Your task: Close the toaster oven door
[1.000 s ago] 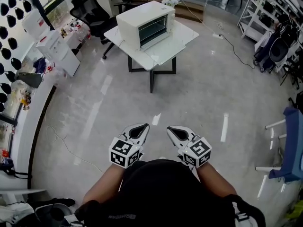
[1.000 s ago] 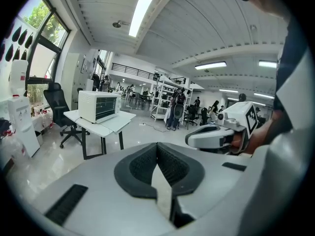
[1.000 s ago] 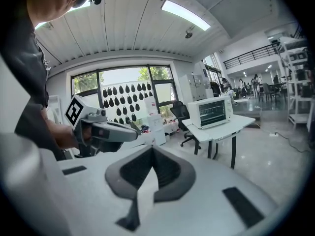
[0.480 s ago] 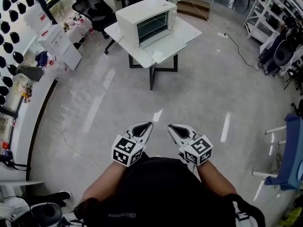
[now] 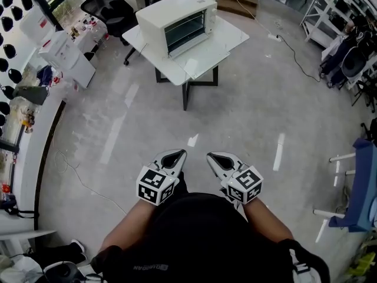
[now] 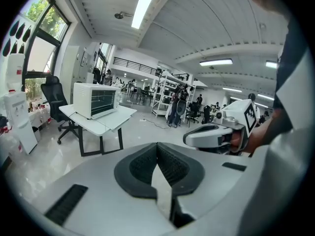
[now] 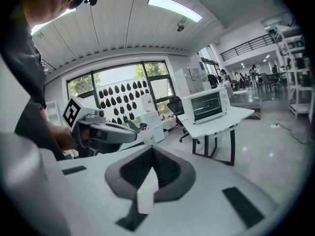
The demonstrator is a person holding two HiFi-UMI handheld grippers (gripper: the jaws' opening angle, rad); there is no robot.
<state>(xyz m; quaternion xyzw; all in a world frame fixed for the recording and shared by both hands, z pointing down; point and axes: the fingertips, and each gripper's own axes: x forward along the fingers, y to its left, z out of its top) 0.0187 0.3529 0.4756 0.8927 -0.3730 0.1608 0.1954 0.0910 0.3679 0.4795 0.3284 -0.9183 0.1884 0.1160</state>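
A white toaster oven (image 5: pixel 175 23) stands on a white table (image 5: pixel 227 37) across the room, well beyond reach. Its dark front shows racks, and a pale flat panel (image 5: pixel 194 63) lies before it, seemingly the door folded down. My left gripper (image 5: pixel 178 154) and right gripper (image 5: pixel 211 157) hang side by side close to my body, both shut and empty. The left gripper view has the oven (image 6: pixel 95 100) far off on the left beyond the shut jaws (image 6: pixel 157 152), and the right gripper (image 6: pixel 191 138) beside them. In the right gripper view the oven (image 7: pixel 206 105) is at the right, past the shut jaws (image 7: pixel 152 154).
Grey floor stretches between me and the table. A black office chair (image 5: pixel 109 7) stands behind the table, a white cabinet (image 5: pixel 65 58) at the left, shelving (image 5: pixel 347 28) at the right. A cable (image 5: pixel 291 55) trails on the floor; a blue chair (image 5: pixel 362 181) is near right.
The head view has shifted a little, so the table and oven now sit slightly higher and further left. Both grippers stay shut, side by side.
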